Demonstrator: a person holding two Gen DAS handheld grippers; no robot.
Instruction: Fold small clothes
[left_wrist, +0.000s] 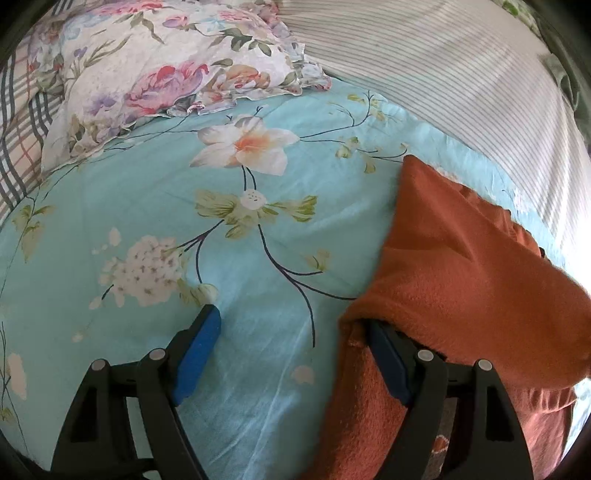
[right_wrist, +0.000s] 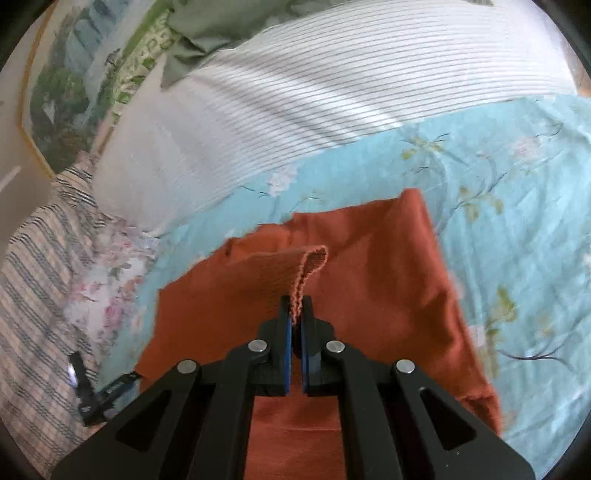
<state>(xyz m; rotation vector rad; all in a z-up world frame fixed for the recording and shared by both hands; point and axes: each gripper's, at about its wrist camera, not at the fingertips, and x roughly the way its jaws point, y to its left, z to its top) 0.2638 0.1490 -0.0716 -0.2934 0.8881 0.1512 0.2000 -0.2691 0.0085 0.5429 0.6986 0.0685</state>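
The garment (right_wrist: 369, 266), a rust-orange knit piece, is spread on the quilt (left_wrist: 155, 206), a turquoise one printed with flowers. In the right wrist view its long axis is seen to run from the near edge away to the far right, where one square corner points toward the striped sheet (right_wrist: 332, 85). A ribbed hem is lifted off the flat part and curled over in a loop.

In the left wrist view, a floral pillow (left_wrist: 155, 62) is seen at the far left, lying on the quilt's far edge, with checked fabric (left_wrist: 18, 122) beyond it at the left border. The striped sheet is laid along the quilt's far right side. Green cloth (right_wrist: 199, 33) is bunched at the far end of the sheet in the right wrist view. Nothing but bare quilt is found between the left gripper's fingers.

The left gripper (left_wrist: 291, 325) is held wide open. Its left finger (left_wrist: 199, 350) is set over bare quilt; its right finger is draped by a raised fold of the garment, which hangs over its tip and outer side. The cloth is not pinched there.

The right gripper (right_wrist: 296, 306) is closed on the hem's edge, which is clamped between the blue pads, the loop rising just beyond the tips.
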